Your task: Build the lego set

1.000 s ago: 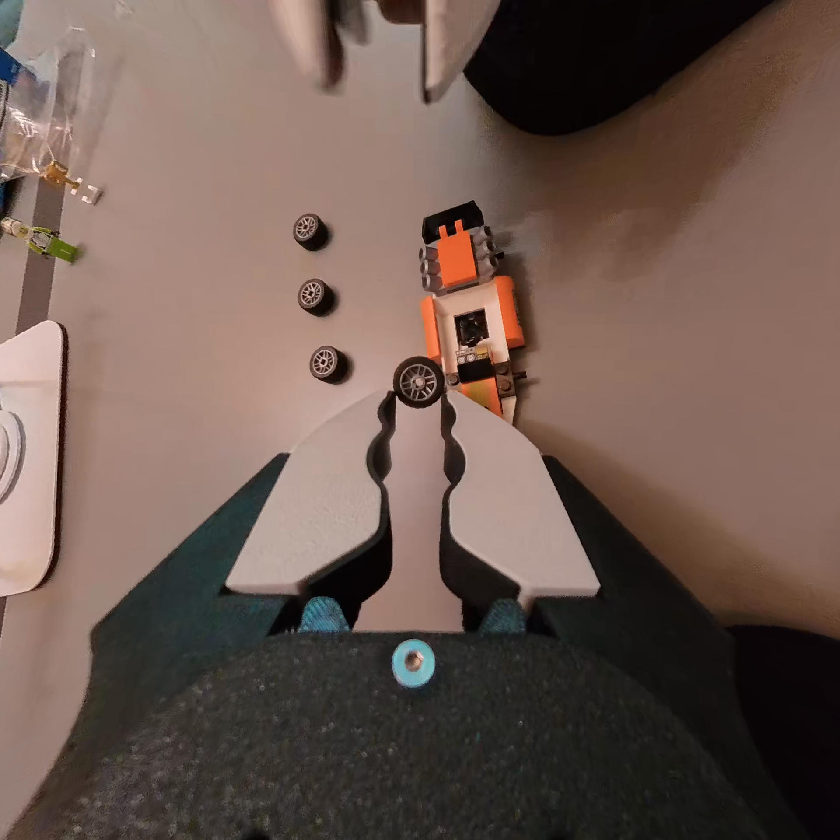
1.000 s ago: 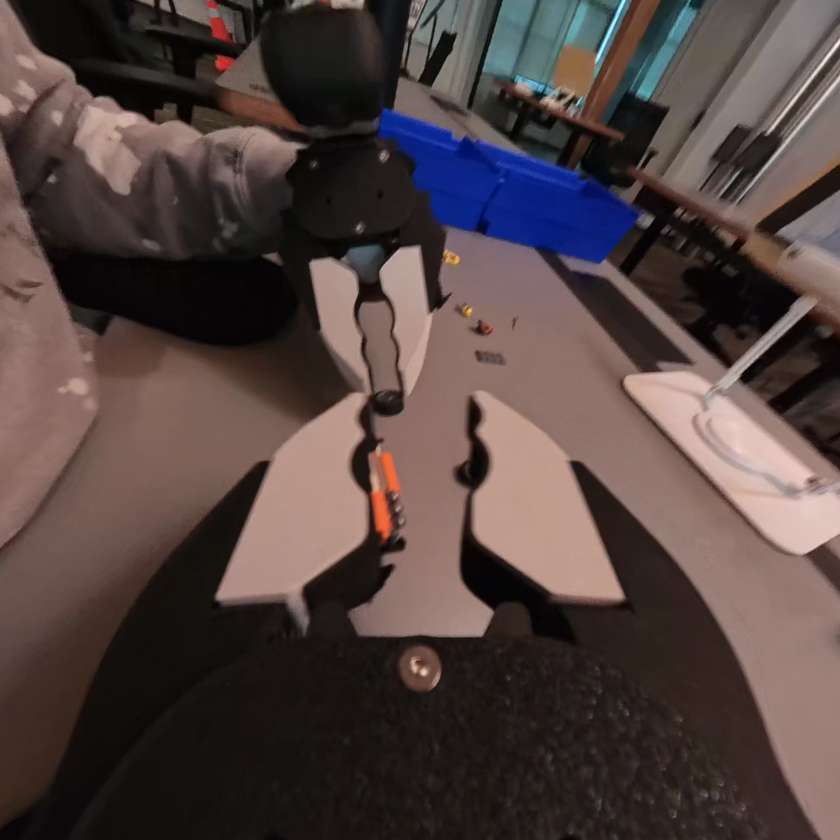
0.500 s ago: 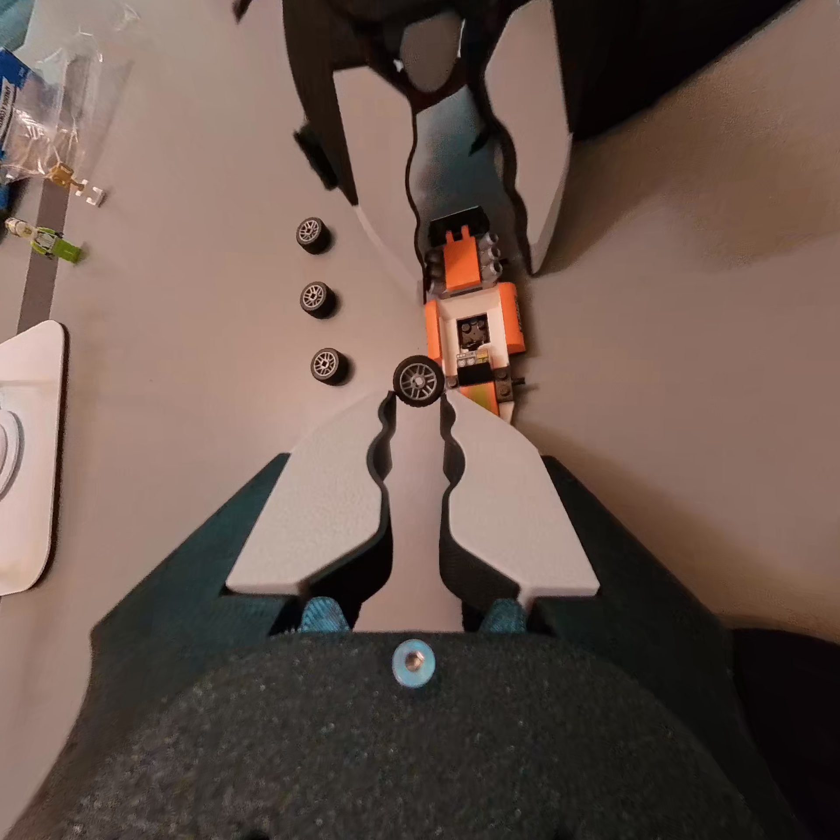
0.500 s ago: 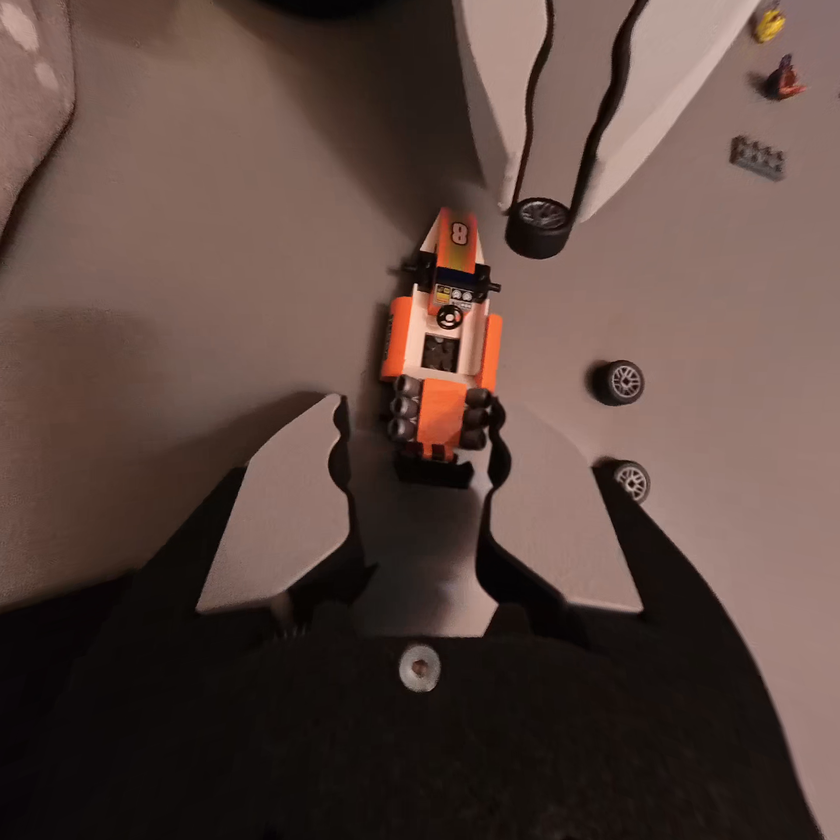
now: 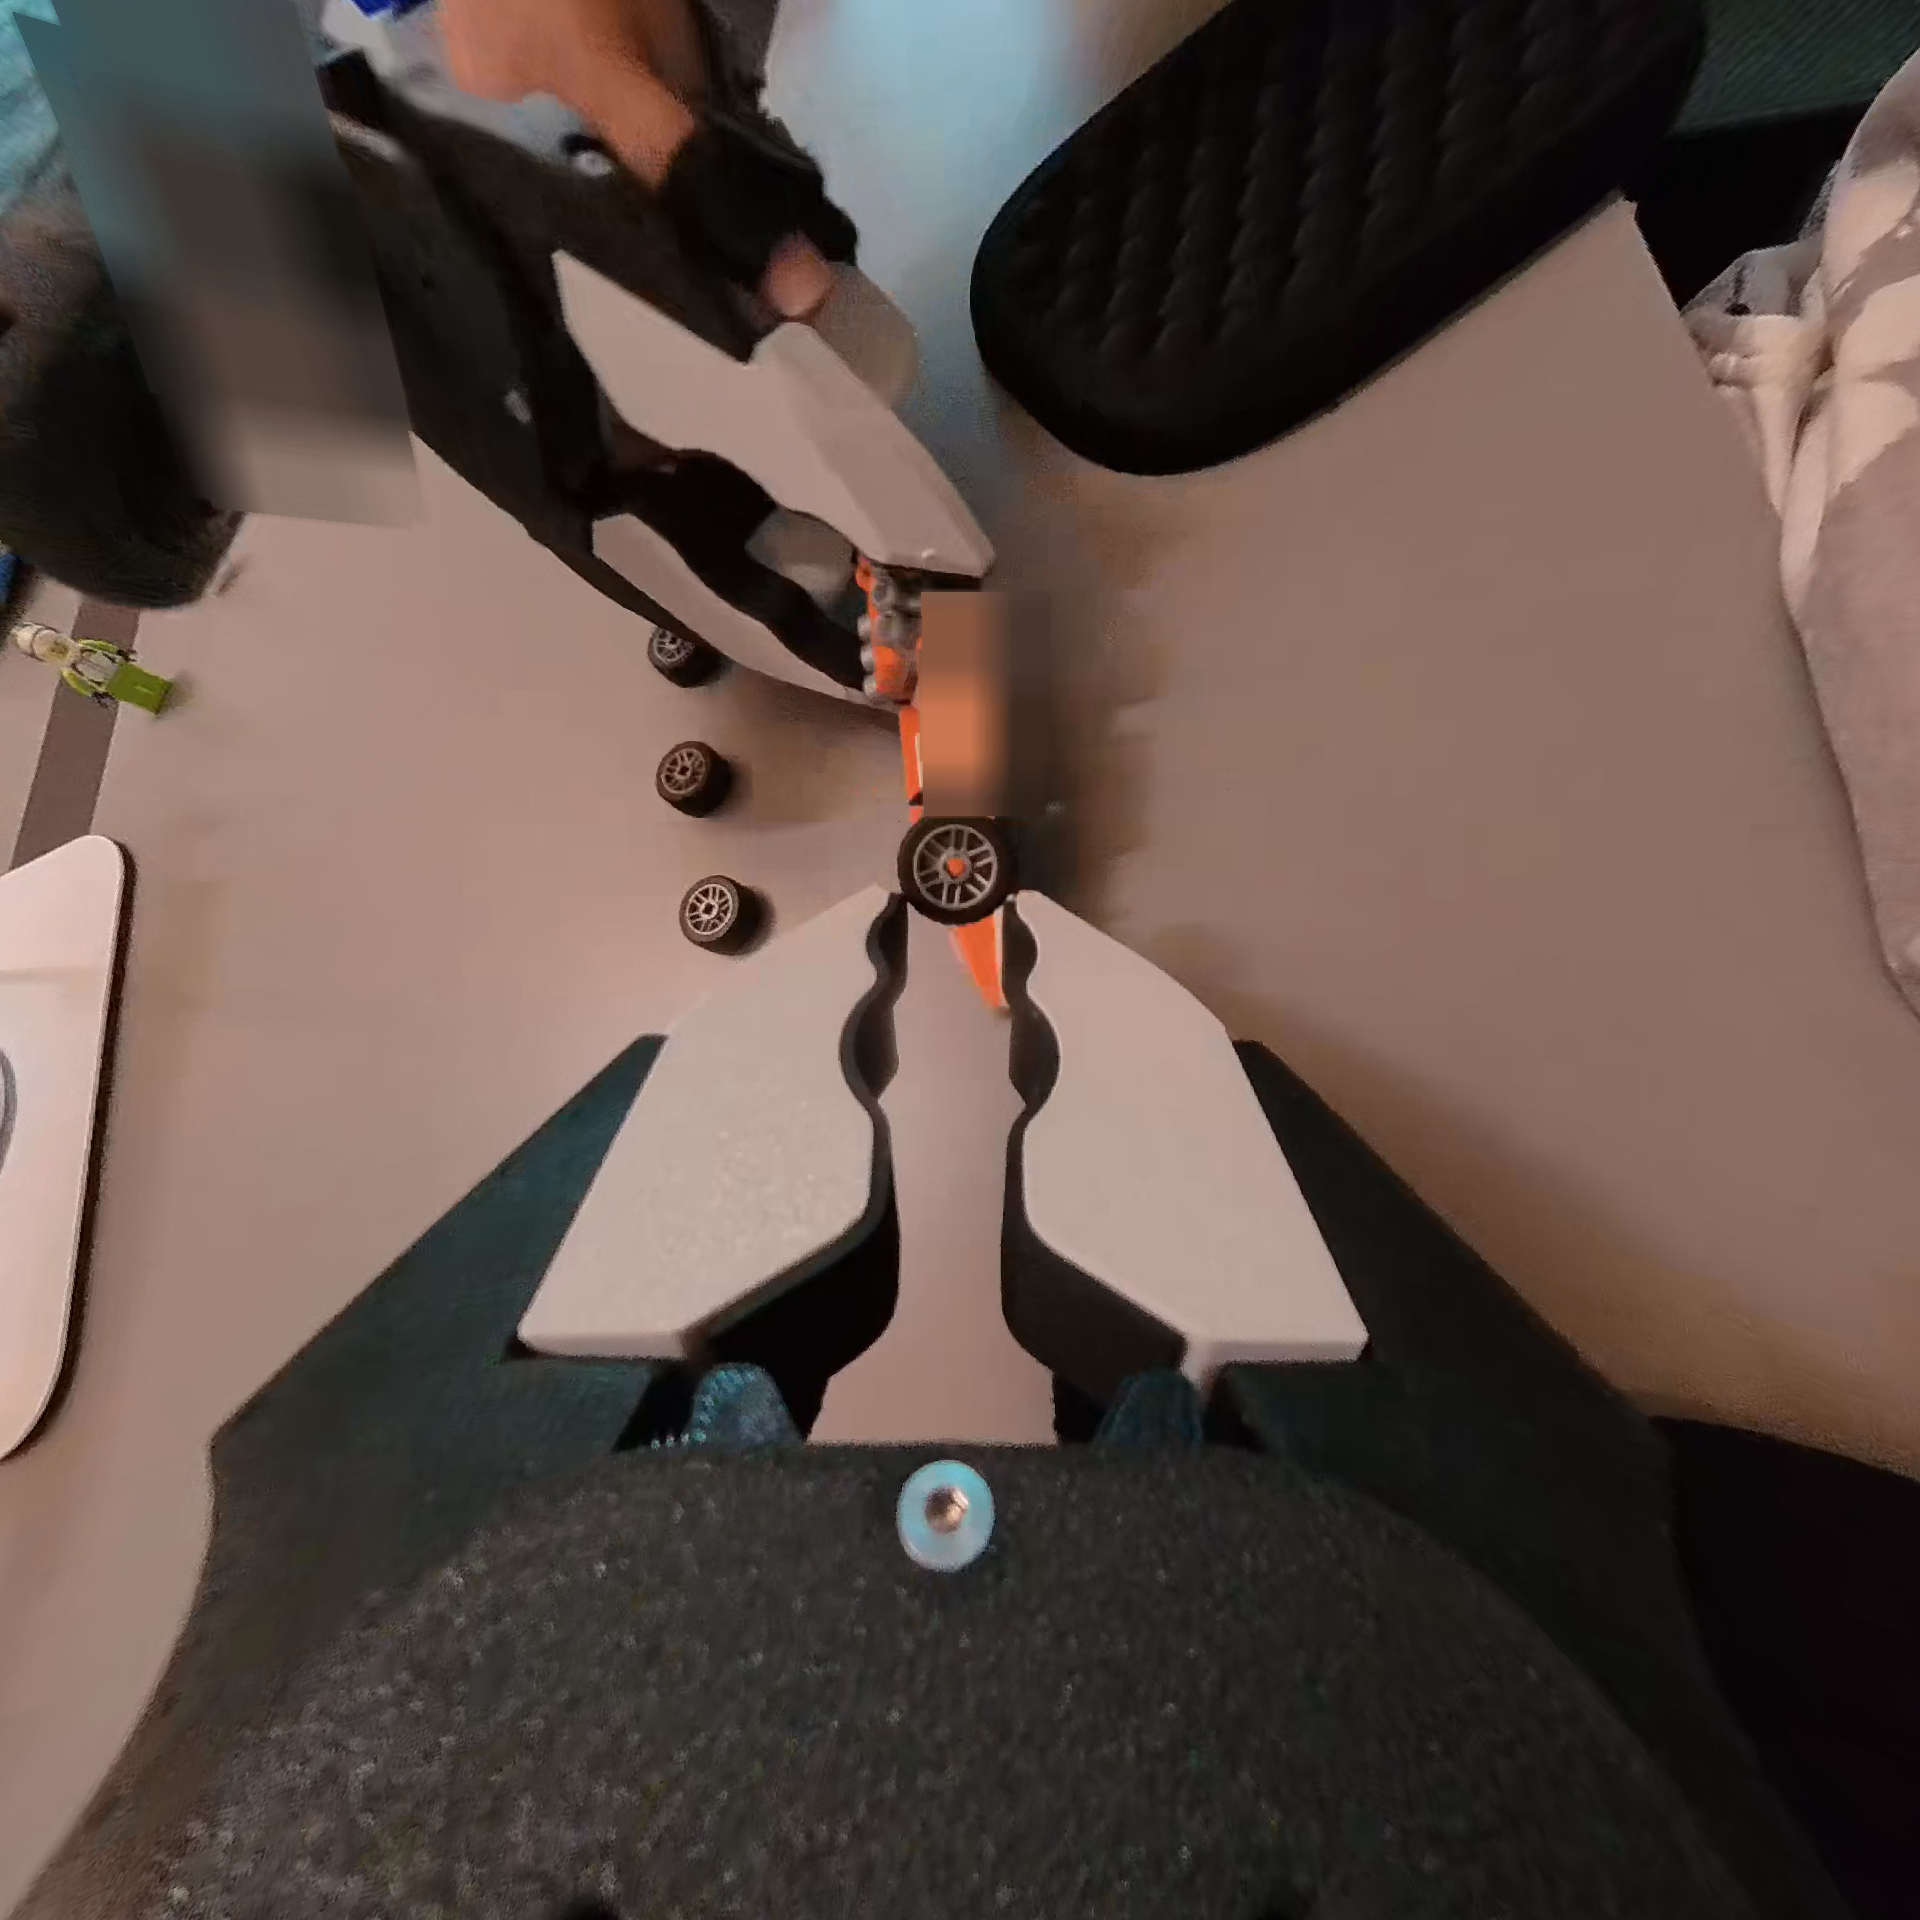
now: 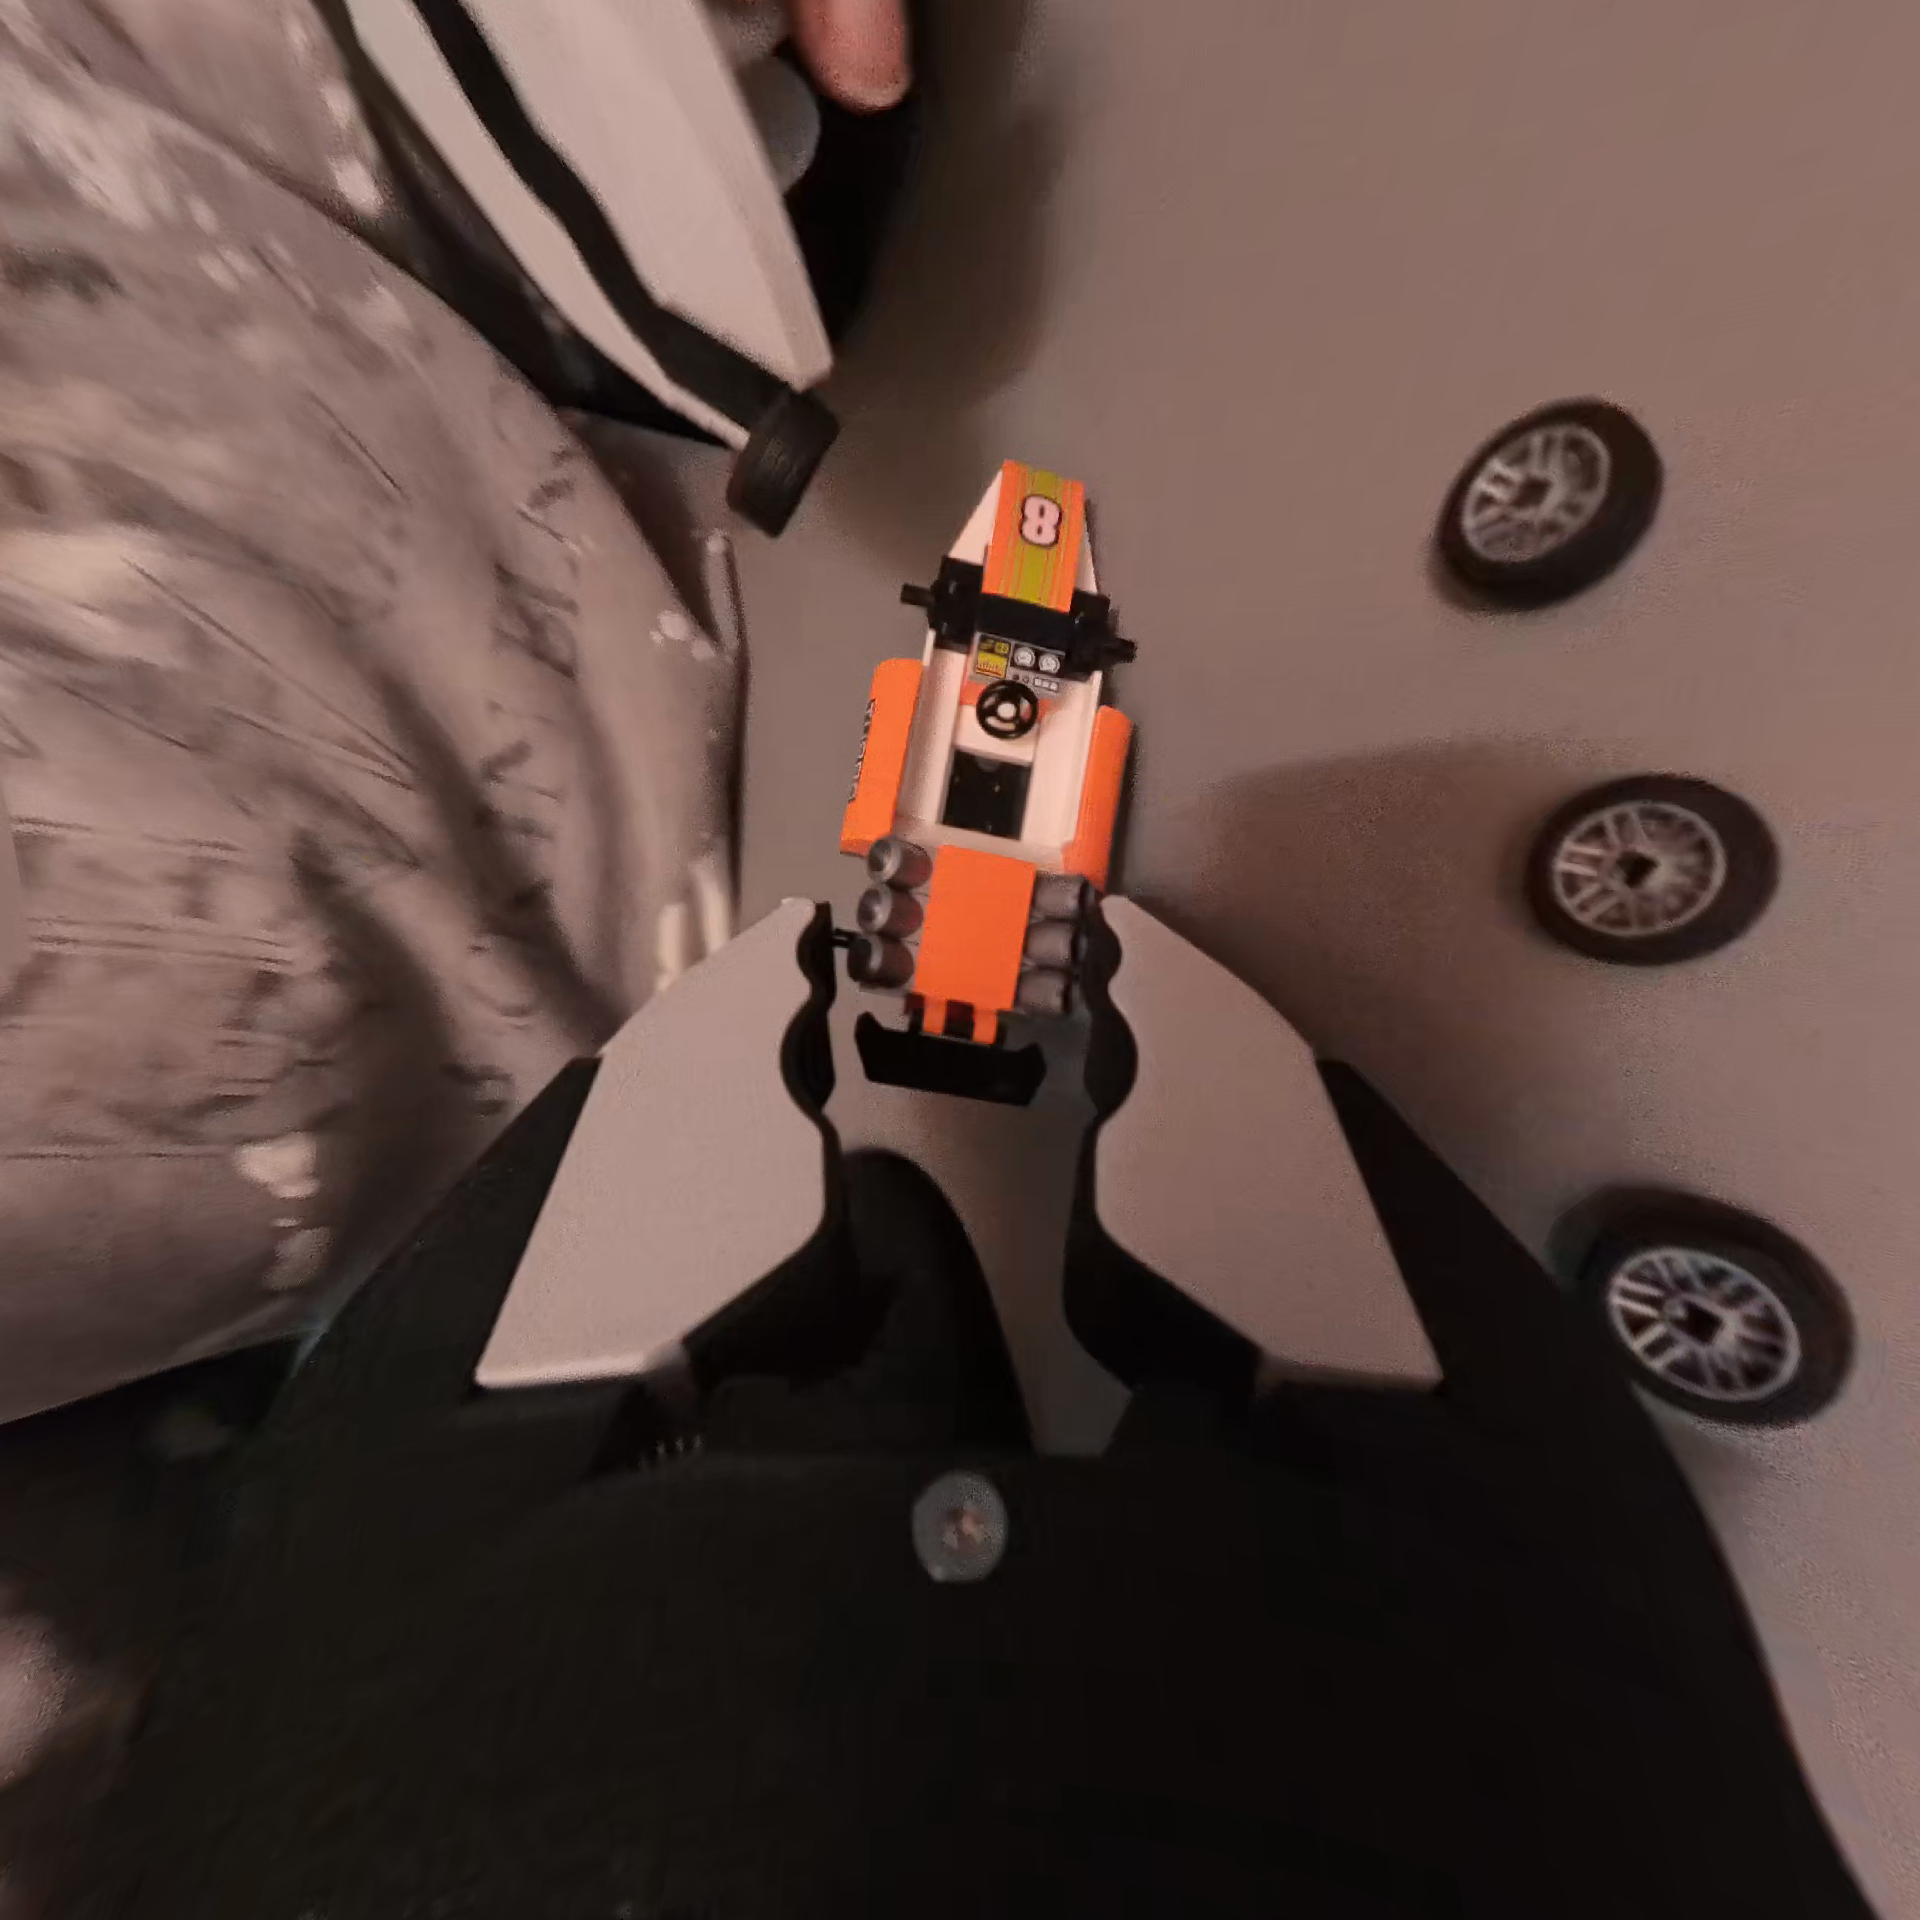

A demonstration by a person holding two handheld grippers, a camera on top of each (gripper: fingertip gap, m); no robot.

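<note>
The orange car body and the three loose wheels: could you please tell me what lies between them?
Nothing: the right wrist view shows only bare grey table between the car body and the three wheels.

The only markings stand on the orange-and-white brick-built race car (image 6: 997,769), seen in the right wrist view. Its sloped nose carries an orange sticker with lime stripes (image 6: 1039,525) bearing one large pale numeral. Behind it sits a small printed dashboard tile (image 6: 1018,660) with gauge dials and a yellow patch, too small to read. Dark lettering runs along the orange side panel (image 6: 868,758), blurred and not legible. In the left wrist view the car shows edge-on beyond the black-tyred grey-spoked wheel (image 5: 951,868) pinched in the left tongs (image 5: 951,906), and no marking reads there.
</note>
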